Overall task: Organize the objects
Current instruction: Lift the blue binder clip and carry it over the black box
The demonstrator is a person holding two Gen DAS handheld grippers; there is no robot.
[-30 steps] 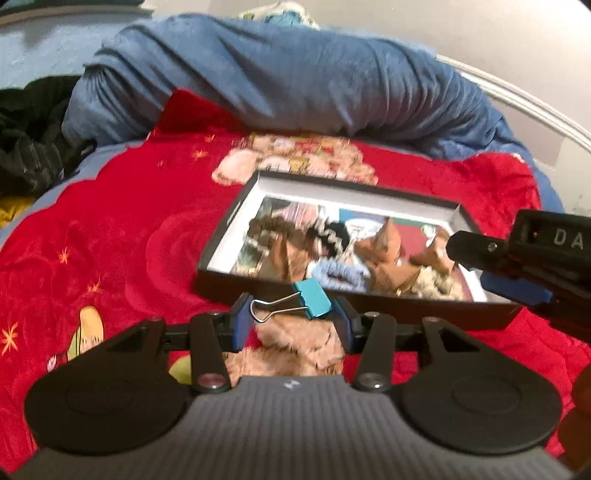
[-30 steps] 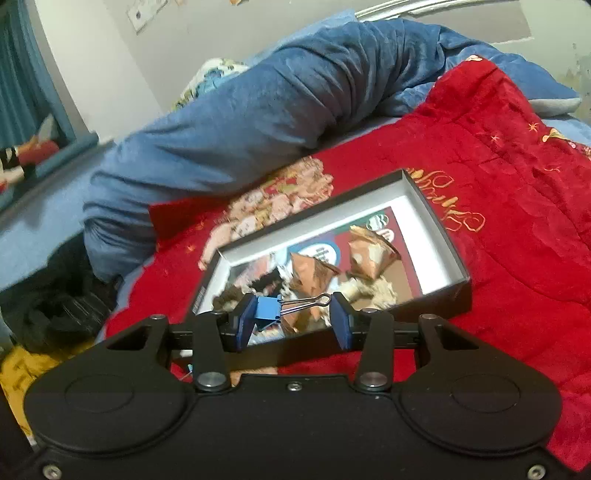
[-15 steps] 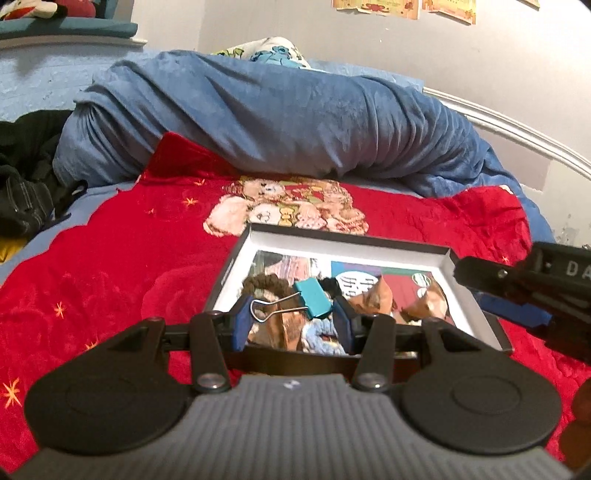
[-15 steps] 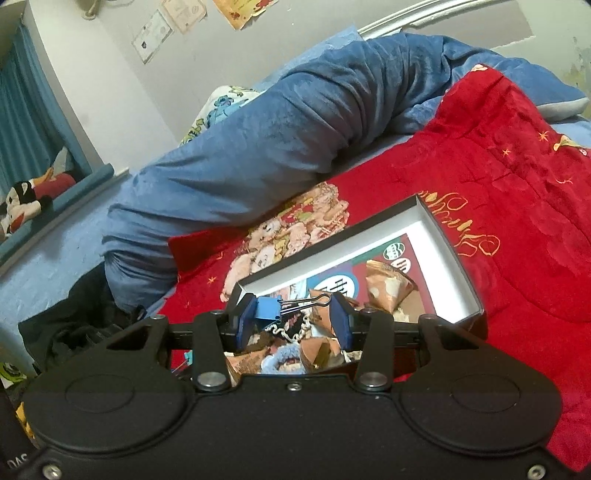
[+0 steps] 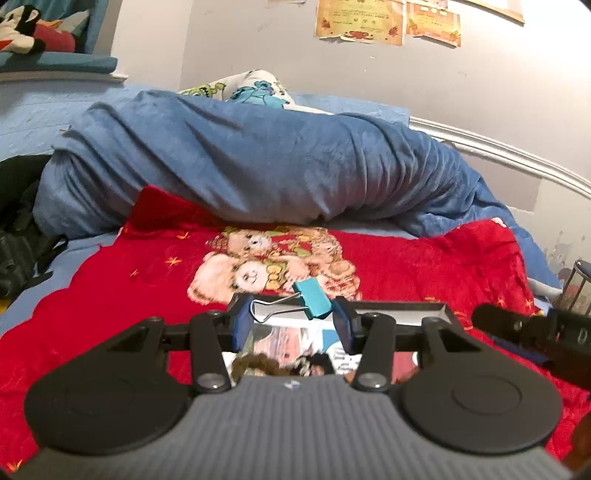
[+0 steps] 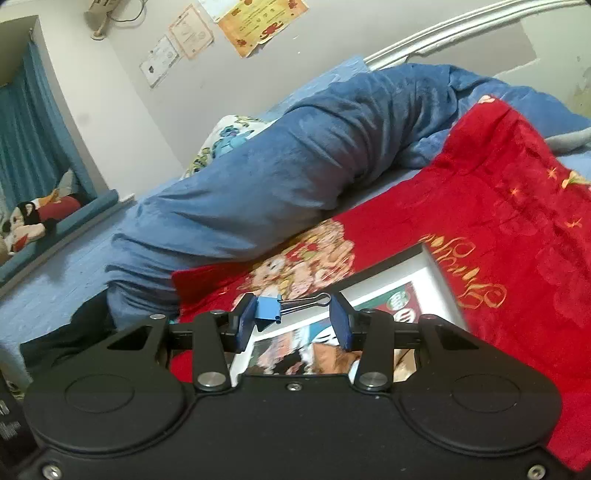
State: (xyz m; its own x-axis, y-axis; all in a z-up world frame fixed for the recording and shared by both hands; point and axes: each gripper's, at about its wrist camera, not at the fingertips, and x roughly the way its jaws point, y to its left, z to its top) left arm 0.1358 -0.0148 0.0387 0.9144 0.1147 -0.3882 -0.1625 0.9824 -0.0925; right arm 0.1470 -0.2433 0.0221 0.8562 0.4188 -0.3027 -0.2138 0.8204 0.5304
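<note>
A: Left gripper [image 5: 291,325] clamps a teal binder clip [image 5: 312,299] between its pads; right gripper [image 6: 291,319] clamps a blue binder clip [image 6: 269,308]. Both over the near part of the box [image 6: 428,273] on the red blanket [image 5: 406,266].

B: Step?

A: Looks like carry-to-box. Next: lower, spread the pads, drop both among the clutter.

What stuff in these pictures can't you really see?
- Left wrist view: most of the box is hidden behind the left gripper, which holds a teal binder clip. The things inside show only as blurry scraps.
- Right wrist view: the right gripper, holding a blue binder clip, covers the box's near half.
- Both views: writing on the wall certificates is too small to read.
</note>
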